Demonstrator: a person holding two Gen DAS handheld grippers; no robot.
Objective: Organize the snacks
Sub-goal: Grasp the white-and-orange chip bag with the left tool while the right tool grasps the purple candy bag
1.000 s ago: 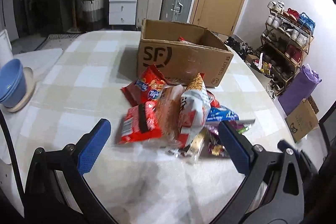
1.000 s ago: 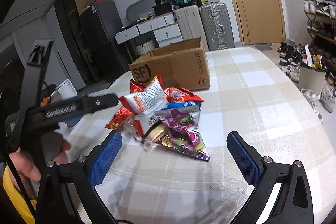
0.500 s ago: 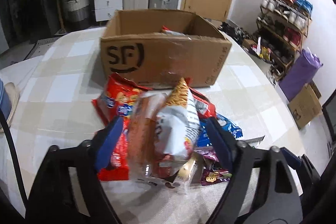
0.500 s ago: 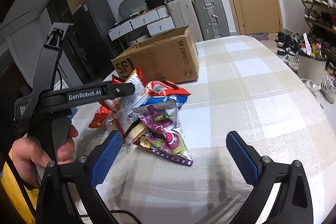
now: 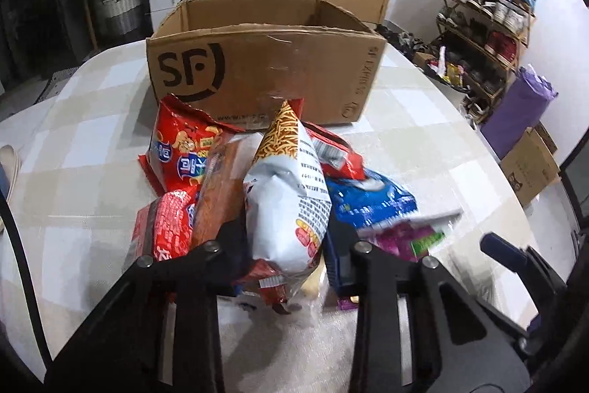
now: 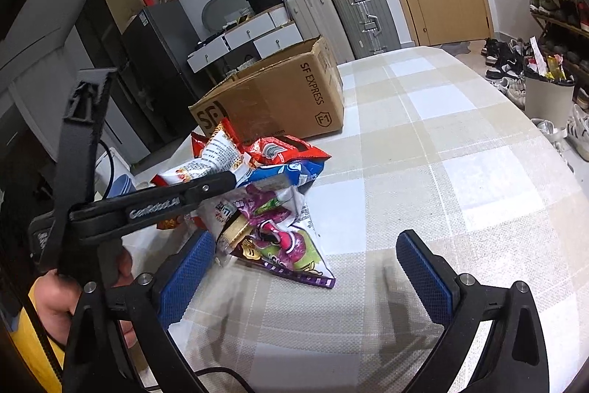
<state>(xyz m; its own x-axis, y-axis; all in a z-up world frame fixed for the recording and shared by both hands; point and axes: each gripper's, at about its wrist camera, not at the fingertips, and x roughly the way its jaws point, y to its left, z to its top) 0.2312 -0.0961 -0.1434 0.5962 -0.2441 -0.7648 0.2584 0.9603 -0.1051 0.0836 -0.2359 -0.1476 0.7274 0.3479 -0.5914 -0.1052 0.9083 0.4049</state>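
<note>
- The left gripper (image 5: 285, 247) has just been closing its black jaws around the tall white crinkly snack bag with an orange noodle print (image 5: 289, 194). The bag stands upright between them, and the pads seem to press its lower sides, though the bag's bulge hides the contact, so the grip is probably but not certainly made.
- The right gripper (image 6: 305, 267) hangs with its blue-padded fingers (image 6: 423, 273) spread wide and nothing between them, over bare checked tablecloth (image 6: 460, 172).
- The heap of snacks lies directly ahead of the left jaws, and the open brown cardboard box marked SF (image 5: 265, 72) stands just beyond the heap.
- Risk: the puffed bag is slick, so a pinch this low may let it squirt upward or tip sideways on lifting.
- Risk: the clear packet of reddish-brown snacks (image 5: 215, 194), touching the left jaw's outer side, and the small red packet (image 5: 267, 277) under the bag may be dragged along.
- Risk: the flat purple foil packet (image 6: 291, 242) just ahead of the right gripper's left finger could be nudged off the heap.
</note>
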